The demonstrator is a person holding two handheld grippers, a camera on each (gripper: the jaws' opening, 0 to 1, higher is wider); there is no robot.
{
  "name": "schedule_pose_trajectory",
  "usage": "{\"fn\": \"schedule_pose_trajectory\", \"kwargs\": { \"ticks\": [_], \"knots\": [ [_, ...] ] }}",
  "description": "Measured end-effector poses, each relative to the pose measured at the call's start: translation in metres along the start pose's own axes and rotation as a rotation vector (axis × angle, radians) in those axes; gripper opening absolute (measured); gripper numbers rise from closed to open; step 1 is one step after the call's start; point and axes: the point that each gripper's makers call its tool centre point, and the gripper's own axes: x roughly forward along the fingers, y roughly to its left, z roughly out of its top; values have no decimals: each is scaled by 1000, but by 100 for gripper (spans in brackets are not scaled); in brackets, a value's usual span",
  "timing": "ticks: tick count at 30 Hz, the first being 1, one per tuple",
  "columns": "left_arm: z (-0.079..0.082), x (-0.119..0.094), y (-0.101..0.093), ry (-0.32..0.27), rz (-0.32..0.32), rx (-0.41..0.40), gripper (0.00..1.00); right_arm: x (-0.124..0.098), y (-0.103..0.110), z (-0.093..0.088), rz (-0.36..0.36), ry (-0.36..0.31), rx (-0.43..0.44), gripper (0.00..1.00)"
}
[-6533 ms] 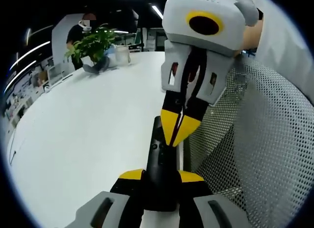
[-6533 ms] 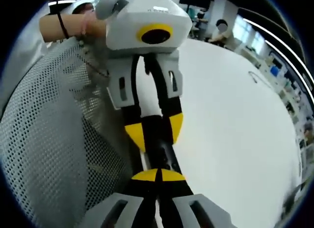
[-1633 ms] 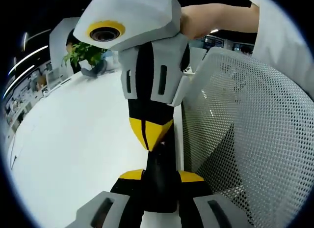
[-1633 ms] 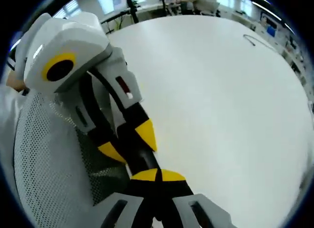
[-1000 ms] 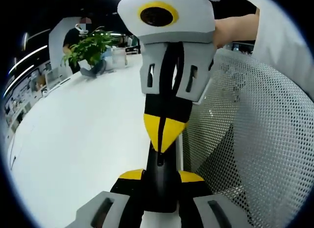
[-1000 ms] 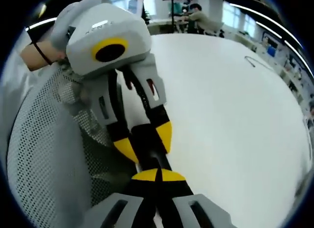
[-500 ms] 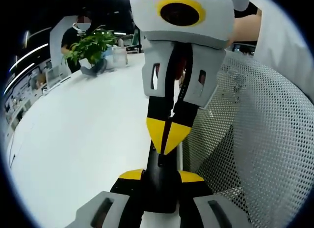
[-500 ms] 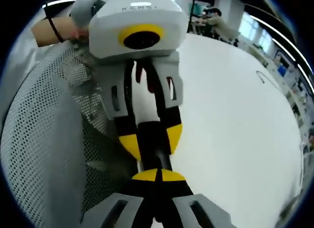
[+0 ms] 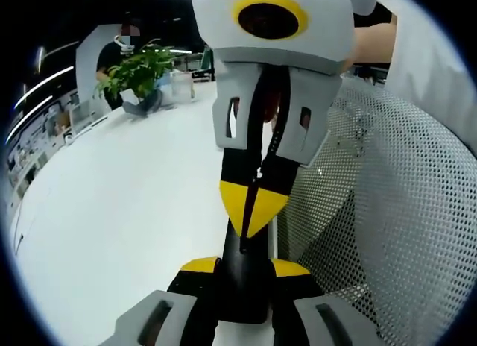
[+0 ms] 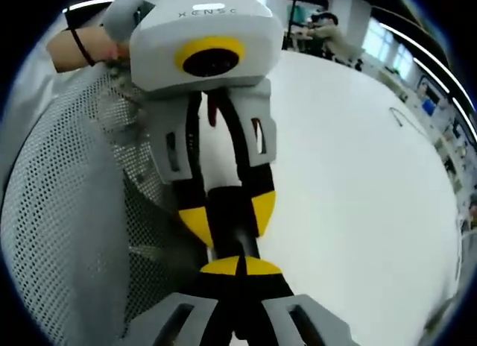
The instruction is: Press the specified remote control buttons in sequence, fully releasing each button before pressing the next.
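- You are pinching the remote control point(image 9: 242, 275) between the yellow-padded fingers of your left gripper point(image 9: 242, 268), at 6 o'clock in the left gripper view; its dark body is running from there up toward 12 o'clock, so its long axis is lying along the fingers.
- Your right gripper point(image 9: 253, 212) is coming down from 12 o'clock in that view, its two yellow tips pressed together into one point that is sitting on or just above the remote's face. Whether a button is actually being pushed I cannot tell.
- In the right gripper view, the right gripper point(image 10: 240, 266) is showing its fingers closed tip to tip at 6 o'clock, with the remote control point(image 10: 238, 238) lying just past them toward 12 o'clock and the left gripper point(image 10: 227, 212) clamping it from beyond.
- The relation that matters: the remote's length is pointing straight at the closed tip, so I judge that moving to another button is going to mean sliding along that 6-to-12 line, after lifting fully clear first.
- The right gripper is the pressing one; the left is only steadying.
- The white desk point(image 9: 127, 189) is spreading toward 9 o'clock, a mesh chair back point(image 9: 387, 212) is standing at 3 o'clock, and a potted plant point(image 9: 138, 70) is sitting far off at 11 o'clock.
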Motion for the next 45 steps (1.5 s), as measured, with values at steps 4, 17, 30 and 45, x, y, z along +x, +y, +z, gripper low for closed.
{"fn": "schedule_pose_trajectory", "kwargs": {
  "ticks": [4,17,30,45],
  "knots": [
    [0,0,0,1,-1,2,24,0,-1,0,-4,7,-28,0],
    [1,1,0,16,8,21,24,1,0,0,-57,35,-165,0],
    [0,0,0,7,6,20,24,-2,-3,1,-87,-62,47,0],
    [0,0,0,7,4,19,24,1,2,6,-48,-42,5,0]
  ]
}}
